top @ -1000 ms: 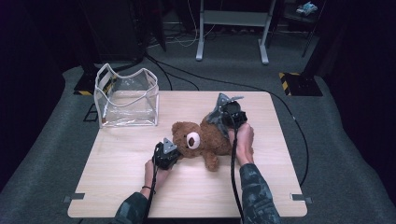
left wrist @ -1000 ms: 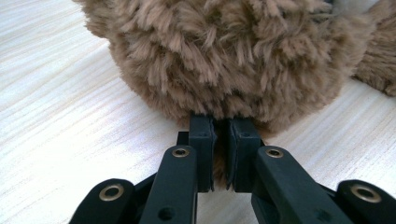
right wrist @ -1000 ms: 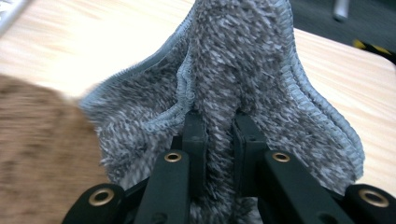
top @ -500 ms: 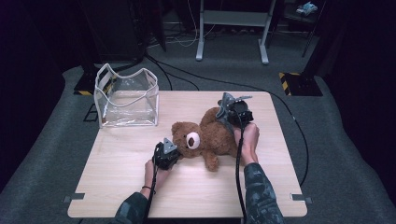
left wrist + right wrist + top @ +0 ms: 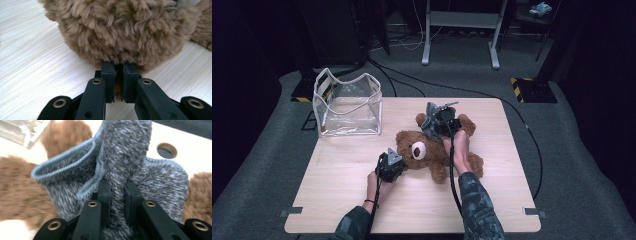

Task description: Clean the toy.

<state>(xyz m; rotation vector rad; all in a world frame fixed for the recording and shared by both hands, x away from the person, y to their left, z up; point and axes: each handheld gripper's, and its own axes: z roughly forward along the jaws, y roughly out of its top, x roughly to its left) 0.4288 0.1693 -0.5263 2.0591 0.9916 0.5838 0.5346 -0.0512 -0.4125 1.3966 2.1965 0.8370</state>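
In the high view, a plush brown bear (image 5: 432, 150) lay on its back mid-table (image 5: 337, 200), right of a clear, soft-walled bag (image 5: 347, 107). The left gripper (image 5: 396, 161) sat at the bear's head; the right gripper (image 5: 435, 126) sat over its far side, holding grey cloth (image 5: 428, 122).

In the left gripper view, the 2 jaws pinched a tuft of shaggy fur on the bear (image 5: 120, 30), nearly pressed together.

In the right gripper view, the 2 jaws clamped a fold of fuzzy, hemmed grey cloth (image 5: 125, 152) above the bear (image 5: 20, 192).
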